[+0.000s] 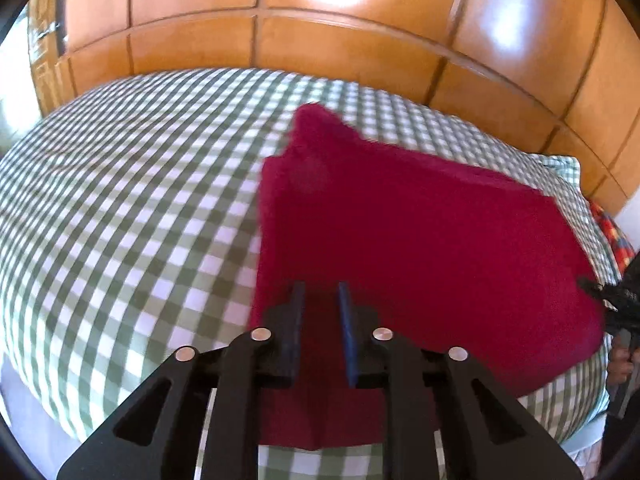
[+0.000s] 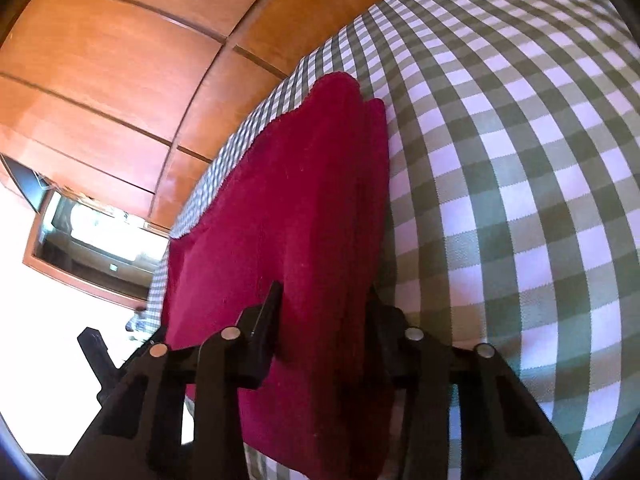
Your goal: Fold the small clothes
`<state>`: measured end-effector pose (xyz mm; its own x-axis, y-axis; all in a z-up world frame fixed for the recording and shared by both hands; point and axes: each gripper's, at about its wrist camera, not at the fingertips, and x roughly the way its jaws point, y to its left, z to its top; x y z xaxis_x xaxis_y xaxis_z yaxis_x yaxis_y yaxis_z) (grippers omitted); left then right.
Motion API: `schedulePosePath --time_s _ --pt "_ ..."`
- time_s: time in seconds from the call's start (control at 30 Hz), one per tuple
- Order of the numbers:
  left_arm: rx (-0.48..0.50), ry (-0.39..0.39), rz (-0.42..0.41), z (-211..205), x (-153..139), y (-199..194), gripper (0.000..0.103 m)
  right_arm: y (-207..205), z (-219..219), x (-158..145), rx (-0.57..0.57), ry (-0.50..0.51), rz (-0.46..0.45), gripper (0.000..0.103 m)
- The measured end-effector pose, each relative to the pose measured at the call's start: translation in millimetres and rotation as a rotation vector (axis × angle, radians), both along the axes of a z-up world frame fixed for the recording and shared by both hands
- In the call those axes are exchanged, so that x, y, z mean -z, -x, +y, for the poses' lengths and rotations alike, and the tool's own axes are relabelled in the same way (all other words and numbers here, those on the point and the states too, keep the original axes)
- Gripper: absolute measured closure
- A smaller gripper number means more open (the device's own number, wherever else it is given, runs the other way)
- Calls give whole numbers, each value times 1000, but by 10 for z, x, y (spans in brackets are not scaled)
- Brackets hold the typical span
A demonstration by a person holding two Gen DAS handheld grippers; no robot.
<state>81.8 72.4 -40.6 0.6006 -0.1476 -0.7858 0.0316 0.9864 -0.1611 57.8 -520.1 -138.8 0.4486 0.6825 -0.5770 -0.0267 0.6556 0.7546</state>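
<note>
The red garment (image 1: 420,240) lies on the bed (image 1: 120,200), toward its near right part in the left wrist view, spread mostly flat over the green-and-white checked cover. Its far end narrows into a short projecting part, and its right side runs toward the edge of the bed. In the right wrist view the same garment (image 2: 288,208) shows as several stacked layers, with a folded edge rising in a ridge beside the checked cover (image 2: 520,200).

The left hand-held gripper (image 1: 322,300) hangs over the garment's near edge. Its blue pads stand a narrow gap apart with red cloth visible between and beneath them; the picture is blurred there, so whether the pads pinch the cloth or only hover above it I cannot tell.

The right hand-held gripper (image 2: 324,296) is closed on the garment: a thick fold of red fabric fills the space between its two black fingers (image 2: 268,304) and bulges out past them on both sides. In the left wrist view this gripper shows only as a dark shape at the far right edge, touching the garment's right side.

Behind the bed stands a glossy wooden panelled headboard (image 1: 320,40). A patterned red and blue cloth (image 1: 608,228) peeks out at the bed's right edge.
</note>
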Motion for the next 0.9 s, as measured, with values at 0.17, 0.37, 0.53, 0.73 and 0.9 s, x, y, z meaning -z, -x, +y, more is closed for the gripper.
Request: schedulePosePath --time_s 0.17,0.37,0.53,0.73,0.9 --pt "-55 -80 -10 96 -49 -58 93 3 123 -33 0 50 -7 71" --pt "-59 59 -45 230 -115 5 94 -3 158 -24 3 36 3 71" --pt "10 16 -99 99 -202 61 94 -9 154 -64 -1 45 8 71" --pt "53 -37 -58 -78 -82 54 94 -24 165 -87 6 55 11 72" --pt "45 -94 -48 -193 -52 31 94 -20 222 -137 4 82 9 72"
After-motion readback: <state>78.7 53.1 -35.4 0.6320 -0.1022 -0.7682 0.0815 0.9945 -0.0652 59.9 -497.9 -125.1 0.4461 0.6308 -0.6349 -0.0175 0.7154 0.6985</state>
